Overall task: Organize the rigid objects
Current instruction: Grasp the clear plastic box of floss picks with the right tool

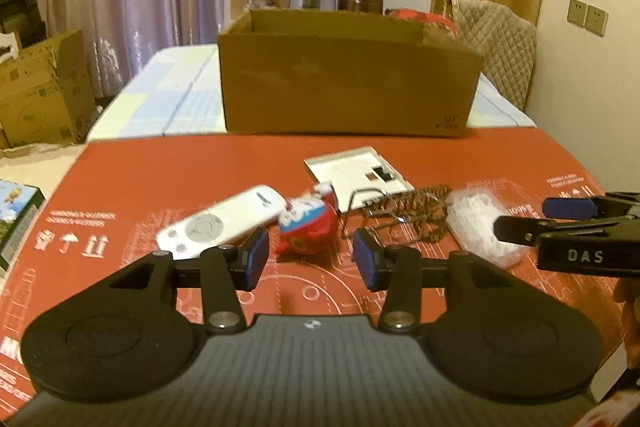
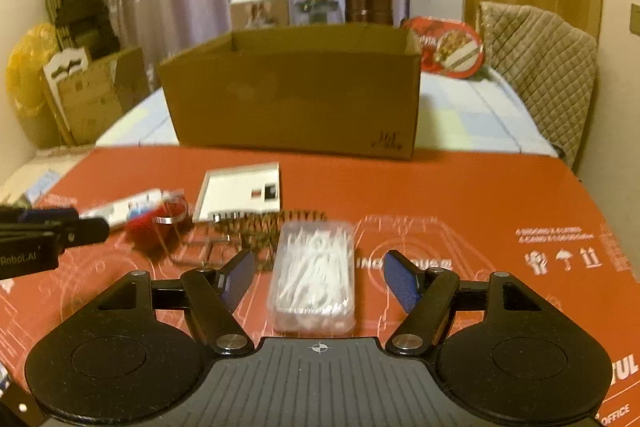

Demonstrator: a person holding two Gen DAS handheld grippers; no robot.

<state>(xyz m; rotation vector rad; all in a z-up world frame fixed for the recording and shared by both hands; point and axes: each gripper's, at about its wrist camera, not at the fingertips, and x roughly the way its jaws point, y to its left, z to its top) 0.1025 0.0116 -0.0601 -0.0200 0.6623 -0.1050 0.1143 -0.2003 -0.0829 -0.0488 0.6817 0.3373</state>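
Right wrist view: the right gripper (image 2: pixel 318 273), jaws spread wide and holding nothing, straddles a clear plastic box of white sticks (image 2: pixel 313 277) lying on the red tabletop (image 2: pixel 460 195) — neither pad appears to touch it. Left wrist view shows the left gripper (image 1: pixel 307 257), jaws likewise open and empty, poised just short of a red toy (image 1: pixel 306 223) that sits against a white remote (image 1: pixel 222 219). Beside them lie a white flat panel (image 1: pixel 356 175), a coiled spring exerciser with metal handles (image 1: pixel 404 209) and the stick box. Behind the row stands an open cardboard box (image 1: pixel 348 83), its inside hidden from both cameras. By the look of it, sorting has barely begun — at least 5 items remain loose on the tabletop, and none is visibly packed.
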